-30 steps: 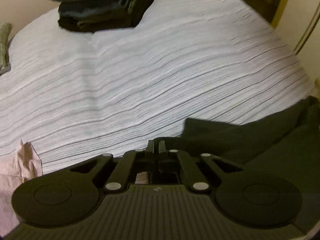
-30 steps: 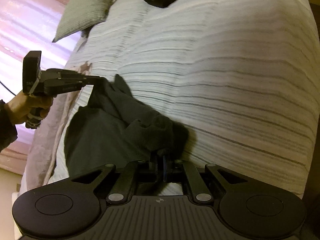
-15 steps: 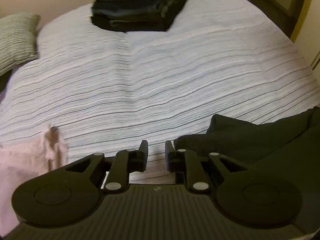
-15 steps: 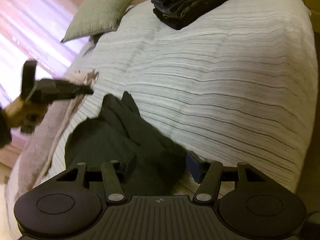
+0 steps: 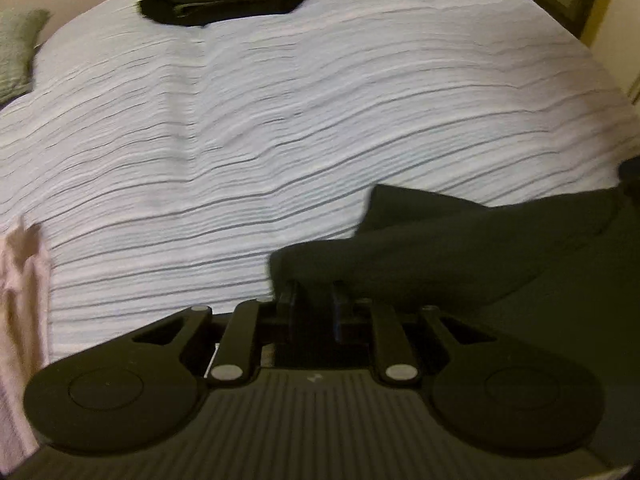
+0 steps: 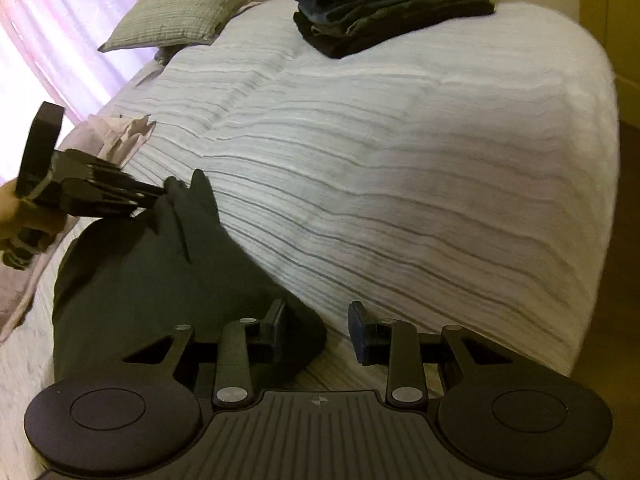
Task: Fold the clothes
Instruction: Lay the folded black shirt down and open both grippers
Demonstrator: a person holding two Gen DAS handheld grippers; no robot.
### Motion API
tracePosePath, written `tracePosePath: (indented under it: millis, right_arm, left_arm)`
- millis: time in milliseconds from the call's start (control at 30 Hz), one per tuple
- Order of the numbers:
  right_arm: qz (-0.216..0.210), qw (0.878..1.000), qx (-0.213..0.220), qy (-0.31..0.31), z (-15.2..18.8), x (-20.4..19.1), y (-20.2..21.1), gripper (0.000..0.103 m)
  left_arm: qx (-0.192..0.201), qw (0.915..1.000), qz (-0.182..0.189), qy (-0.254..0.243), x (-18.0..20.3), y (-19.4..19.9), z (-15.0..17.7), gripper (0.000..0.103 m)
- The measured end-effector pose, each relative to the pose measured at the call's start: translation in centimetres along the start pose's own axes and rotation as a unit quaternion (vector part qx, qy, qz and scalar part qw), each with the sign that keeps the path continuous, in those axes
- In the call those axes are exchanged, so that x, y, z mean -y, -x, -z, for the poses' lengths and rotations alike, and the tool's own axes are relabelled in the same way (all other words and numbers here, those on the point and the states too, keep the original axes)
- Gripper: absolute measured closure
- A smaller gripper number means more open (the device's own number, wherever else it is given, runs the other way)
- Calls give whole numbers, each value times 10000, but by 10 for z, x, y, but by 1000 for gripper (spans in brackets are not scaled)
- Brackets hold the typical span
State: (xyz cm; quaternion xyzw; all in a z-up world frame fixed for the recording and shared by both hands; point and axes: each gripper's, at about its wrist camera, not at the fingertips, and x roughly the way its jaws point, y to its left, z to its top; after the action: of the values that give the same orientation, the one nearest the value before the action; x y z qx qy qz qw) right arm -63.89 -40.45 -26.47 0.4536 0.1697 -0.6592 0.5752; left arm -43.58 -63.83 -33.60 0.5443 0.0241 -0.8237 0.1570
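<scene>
The left gripper [image 5: 314, 304] sits at the lower centre of its own view, its jaws narrowly parted and easing wider, with a corner of the dark garment [image 5: 460, 252] between the pads, which appear to press on it. In the right wrist view the same gripper enters from the left edge, gripped by a hand [image 6: 24, 216], its tips at the upper corner of the garment.

The right gripper [image 6: 318, 330] fills the bottom of its view, its jaws well apart and closing. The near edge of the garment lies against the left finger [image 6: 276, 320]; the right finger stands clear of it over the bedspread [image 6: 400, 168].

The garment lies crumpled at the lower left of the right view and the lower right of the left view. A pale pink cloth [image 5: 20, 300] lies at the left edge. A stack of folded dark clothes [image 6: 384, 4] sits at the top, with a grey-green pillow [image 6: 184, 8] at the upper left before bright curtains [image 6: 52, 40]. A small mark on each gripper body is too small to read.
</scene>
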Motion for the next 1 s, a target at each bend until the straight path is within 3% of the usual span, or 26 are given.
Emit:
tracePosePath:
  millis: [100, 200, 300, 400, 567, 600, 667, 867, 900, 933, 967, 1000]
  right_arm:
    - [-8, 9996, 123, 262, -4, -18, 18, 71]
    - [-389, 9969, 224, 649, -4, -45, 31, 71]
    - [-901, 9915, 141, 922, 3, -70, 25, 71]
    - [-1257, 9850, -112, 1179, 12, -91, 0, 71]
    - [-984, 9874, -322, 1201, 19, -70, -36, 72]
    - [-1012, 9869, -302, 1222, 20, -64, -38, 72]
    - [-1055, 9841, -262, 1404, 20, -58, -38, 72]
    - [-607, 9852, -441, 1542, 22, -72, -16, 71]
    - [-549, 9833, -484, 1664, 24, -81, -8, 69]
    - [-540, 9798, -509, 1857, 26, -90, 0, 57]
    - [-660, 9722, -492, 2193, 31, -103, 8, 46]
    - [-868, 9615, -481, 2563, 39, -118, 15, 42]
  left_arm:
    - [-56, 9994, -278, 181, -14, 25, 9, 86]
    - [0, 9983, -406, 411, -27, 68, 29, 86]
    - [-35, 9981, -298, 547, -23, 100, 56, 86]
    - [-123, 9976, -53, 684, -12, 104, 76, 86]
    - [-219, 9970, -18, 736, -6, 71, 87, 86]
    - [-224, 9965, -111, 801, -10, 65, 88, 79]
    - [-213, 9955, -132, 910, -22, 54, 86, 72]
    - [-204, 9966, -144, 780, -27, 65, 83, 72]
    - [-172, 9967, -190, 766, -27, 72, 85, 72]
    - [-139, 9968, -237, 753, -26, 80, 86, 72]
    - [-112, 9971, -319, 676, -24, 89, 88, 73]
    - [-85, 9974, -402, 599, -21, 99, 91, 74]
